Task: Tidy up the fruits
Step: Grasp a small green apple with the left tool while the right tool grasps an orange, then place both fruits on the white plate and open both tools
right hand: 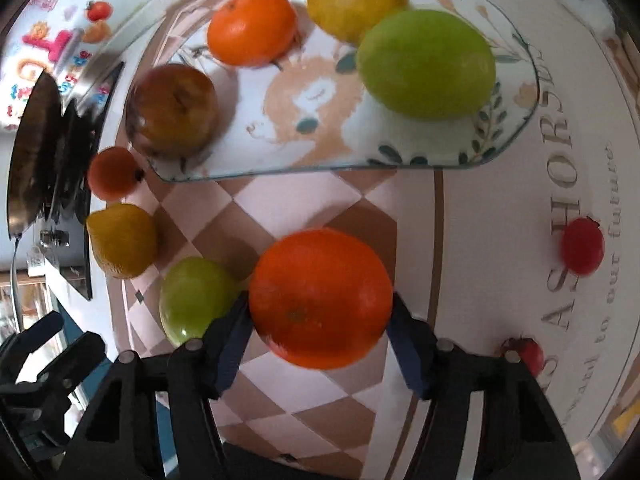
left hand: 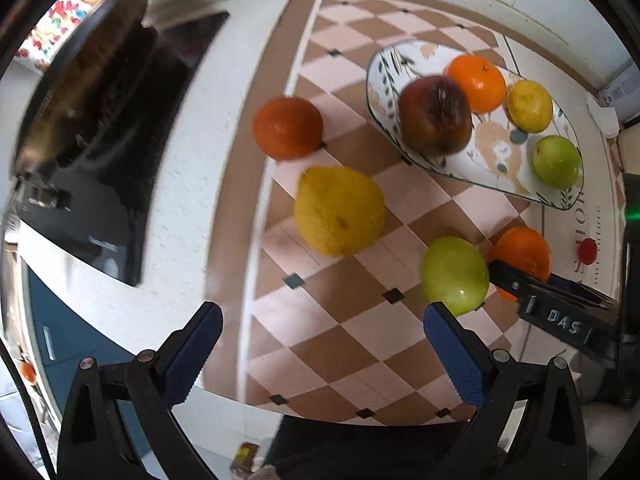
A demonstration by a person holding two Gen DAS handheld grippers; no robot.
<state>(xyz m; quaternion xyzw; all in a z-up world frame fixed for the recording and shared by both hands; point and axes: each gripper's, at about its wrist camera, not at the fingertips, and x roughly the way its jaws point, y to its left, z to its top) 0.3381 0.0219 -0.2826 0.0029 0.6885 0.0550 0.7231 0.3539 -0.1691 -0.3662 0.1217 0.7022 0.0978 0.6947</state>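
Now my right claw grips the orange (beside the green apple). My left claw hangs wide, holding nothing.

- The right gripper points forward over the table, its two blue-padded fingers pressed against either side of a large orange.
- The left gripper hangs above the table, jaws spread wide apart, holding nothing, with the right gripper's finger reaching in just beside it.
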